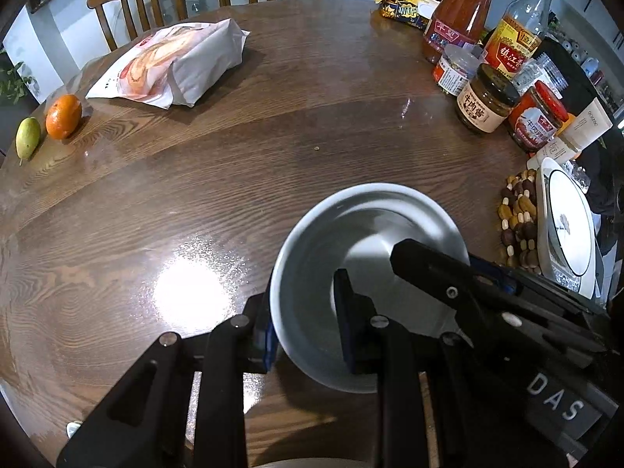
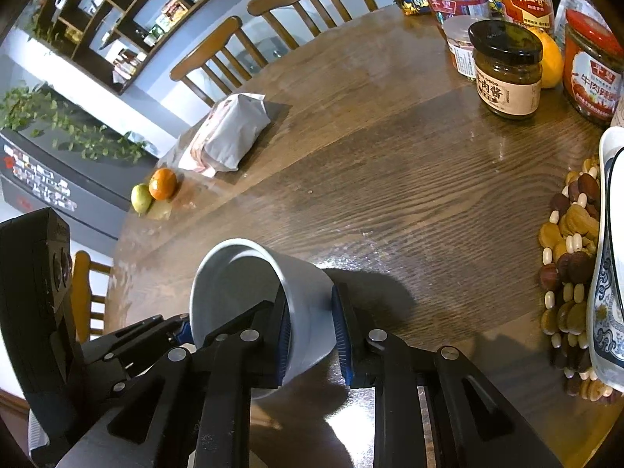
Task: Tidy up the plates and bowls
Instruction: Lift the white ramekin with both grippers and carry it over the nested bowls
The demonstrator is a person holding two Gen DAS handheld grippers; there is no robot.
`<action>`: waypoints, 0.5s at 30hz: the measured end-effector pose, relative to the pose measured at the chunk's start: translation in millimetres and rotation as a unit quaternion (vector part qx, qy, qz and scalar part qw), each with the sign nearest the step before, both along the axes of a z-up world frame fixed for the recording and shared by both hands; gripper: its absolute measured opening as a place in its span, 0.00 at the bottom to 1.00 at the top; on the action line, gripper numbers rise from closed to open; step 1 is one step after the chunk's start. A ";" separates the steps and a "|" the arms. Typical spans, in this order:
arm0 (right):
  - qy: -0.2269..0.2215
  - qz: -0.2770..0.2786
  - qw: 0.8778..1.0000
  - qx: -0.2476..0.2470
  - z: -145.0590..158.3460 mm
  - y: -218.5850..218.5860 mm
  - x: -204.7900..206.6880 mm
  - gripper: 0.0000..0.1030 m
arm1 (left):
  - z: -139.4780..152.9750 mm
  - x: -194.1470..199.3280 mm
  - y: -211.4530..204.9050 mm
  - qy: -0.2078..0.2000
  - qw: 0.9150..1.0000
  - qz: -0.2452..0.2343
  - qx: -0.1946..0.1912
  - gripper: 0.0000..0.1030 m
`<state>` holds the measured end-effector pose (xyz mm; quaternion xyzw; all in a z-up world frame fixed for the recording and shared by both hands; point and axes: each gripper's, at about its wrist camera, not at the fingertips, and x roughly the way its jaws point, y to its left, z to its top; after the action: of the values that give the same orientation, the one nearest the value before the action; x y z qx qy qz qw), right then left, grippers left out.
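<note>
Left wrist view, from left to right: a green fruit (image 1: pixel 27 136) and an orange (image 1: pixel 63 116) lie at the far left edge of the round wooden bench (image 1: pixel 273 148). A sealed white and pink food bag (image 1: pixel 171 64) lies in the upper left. In the lower centre, a pale grey bowl (image 1: pixel 362 234) is empty, its inside bare. The left tool (image 1: pixel 308 325) pinches the bowl's near left wall, one pad outside and one inside. The right tool (image 1: pixel 429 261) reaches in from the lower right, one finger over the bowl's right rim. In the upper right stand a red sauce bottle (image 1: pixel 458 11), a vinegar bottle (image 1: pixel 518 27), a jar of brown paste (image 1: pixel 487 99) and a red-lidded jar (image 1: pixel 540 117), all capped. At the right edge, a white plate (image 1: pixel 567 230) rests on a beaded trivet (image 1: pixel 518 214); the plate holds no food.

Right wrist view: the left tool (image 2: pixel 187 331) shows in the lower left, behind the bowl (image 2: pixel 304 292). The right tool (image 2: pixel 312 335) pinches the bowl's wall, one blue pad inside, one outside. The bowl appears tilted, with its mouth facing the upper left, at the lower centre of the bench.
</note>
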<state>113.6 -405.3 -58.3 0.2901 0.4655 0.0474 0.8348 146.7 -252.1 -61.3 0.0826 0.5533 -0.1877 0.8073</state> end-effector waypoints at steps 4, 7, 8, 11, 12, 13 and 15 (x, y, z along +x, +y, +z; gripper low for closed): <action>-0.004 0.003 1.000 0.005 3.5 1.5 -2.2 0.23 | 5.9 -3.3 3.6 -0.005 1.000 0.001 0.001 0.22; -0.011 0.005 1.000 0.004 9.2 4.3 -5.4 0.23 | 12.7 -6.4 7.9 -0.014 1.000 0.001 0.001 0.22; -0.014 0.006 1.000 0.005 11.3 4.9 -6.2 0.23 | 15.5 -7.6 9.4 -0.017 1.000 0.001 0.000 0.22; -0.024 0.008 1.000 0.006 20.2 8.0 -11.1 0.23 | 26.0 -13.3 13.4 -0.028 1.000 0.001 -0.003 0.22; -0.029 0.009 0.999 0.007 24.1 9.2 -14.1 0.23 | 30.9 -16.8 14.5 -0.038 0.999 0.000 -0.001 0.22; -0.034 0.010 0.999 0.009 27.5 10.6 -16.6 0.23 | 34.2 -19.5 15.0 -0.045 0.999 -0.001 0.001 0.22; -0.040 0.012 0.999 0.009 32.7 13.7 -20.8 0.23 | 40.8 -26.5 17.5 -0.059 0.998 -0.001 0.003 0.22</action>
<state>92.8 -391.6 -25.6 0.2904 0.4347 0.0731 0.8493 120.2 -234.6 -20.5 0.0965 0.5054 -0.1814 0.8381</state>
